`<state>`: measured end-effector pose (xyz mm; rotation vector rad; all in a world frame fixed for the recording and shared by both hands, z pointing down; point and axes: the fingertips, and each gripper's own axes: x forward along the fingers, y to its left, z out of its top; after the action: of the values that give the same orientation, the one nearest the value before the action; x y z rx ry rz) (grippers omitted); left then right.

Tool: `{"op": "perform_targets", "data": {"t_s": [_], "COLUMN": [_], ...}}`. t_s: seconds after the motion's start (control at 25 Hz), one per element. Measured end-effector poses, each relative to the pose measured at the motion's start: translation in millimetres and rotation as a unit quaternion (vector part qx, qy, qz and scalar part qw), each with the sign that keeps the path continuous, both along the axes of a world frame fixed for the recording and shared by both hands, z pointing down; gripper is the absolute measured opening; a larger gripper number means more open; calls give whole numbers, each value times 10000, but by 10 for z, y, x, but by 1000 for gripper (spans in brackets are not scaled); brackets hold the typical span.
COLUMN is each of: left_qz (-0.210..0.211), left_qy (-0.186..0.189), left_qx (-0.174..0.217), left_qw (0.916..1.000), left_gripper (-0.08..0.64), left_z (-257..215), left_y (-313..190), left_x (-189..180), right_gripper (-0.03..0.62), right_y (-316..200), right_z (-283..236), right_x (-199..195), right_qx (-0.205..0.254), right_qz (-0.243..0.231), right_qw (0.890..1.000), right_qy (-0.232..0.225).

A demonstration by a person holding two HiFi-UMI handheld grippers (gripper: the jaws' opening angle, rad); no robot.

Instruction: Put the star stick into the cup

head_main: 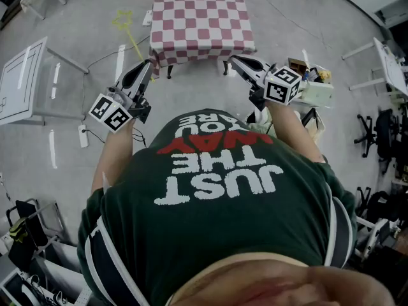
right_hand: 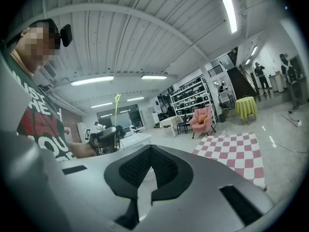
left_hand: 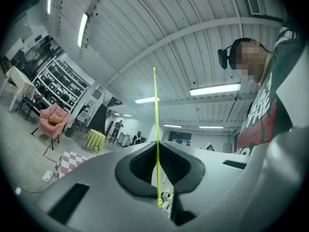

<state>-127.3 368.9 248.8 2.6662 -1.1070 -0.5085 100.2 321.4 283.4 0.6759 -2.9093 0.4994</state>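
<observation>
A thin yellow star stick (head_main: 131,40) is clamped in my left gripper (head_main: 150,62), which I hold at chest height. The stick slants up and to the left, and its star end (head_main: 123,21) hangs over the floor. In the left gripper view the stick (left_hand: 155,129) runs straight up between the closed pads. My right gripper (head_main: 231,58) is level with the left one, shut and empty. Ahead stands a small table with a red-and-white checked cloth (head_main: 201,21). I cannot make out a cup on it. The right gripper view shows the star (right_hand: 117,97) above the left gripper (right_hand: 104,137).
A white folding table (head_main: 22,78) stands to my left. To my right is a box of clutter (head_main: 315,85) and, farther off, an office chair (head_main: 370,129). A pink armchair (right_hand: 203,120), a yellow-draped table (right_hand: 246,105) and some people are far off.
</observation>
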Motion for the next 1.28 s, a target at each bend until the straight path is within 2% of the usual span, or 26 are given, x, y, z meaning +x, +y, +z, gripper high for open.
{"op": "perform_targets", "data": {"t_s": [0.36,0.96,1.28], "left_qz": [73,302,174], "left_qy": [76,62,158], "left_qx": [51,53,-42], "left_qw": [9999,9995,9997], "left_gripper": [20,20,20], "left_z": [-35,52,179], "left_y": [-43,-100,-154], "left_x": [-151,-1341,-1690], "right_gripper": [34,34,34], "right_y": [-44,-233,-375], "right_z": [-3,-272,-228], "right_x": [-125,-1114,-1418], "right_qx": [-40,197,172], "right_qz": [69,549,495], "right_qw": [9999,9983,9985], "right_qy": [94,58,176]}}
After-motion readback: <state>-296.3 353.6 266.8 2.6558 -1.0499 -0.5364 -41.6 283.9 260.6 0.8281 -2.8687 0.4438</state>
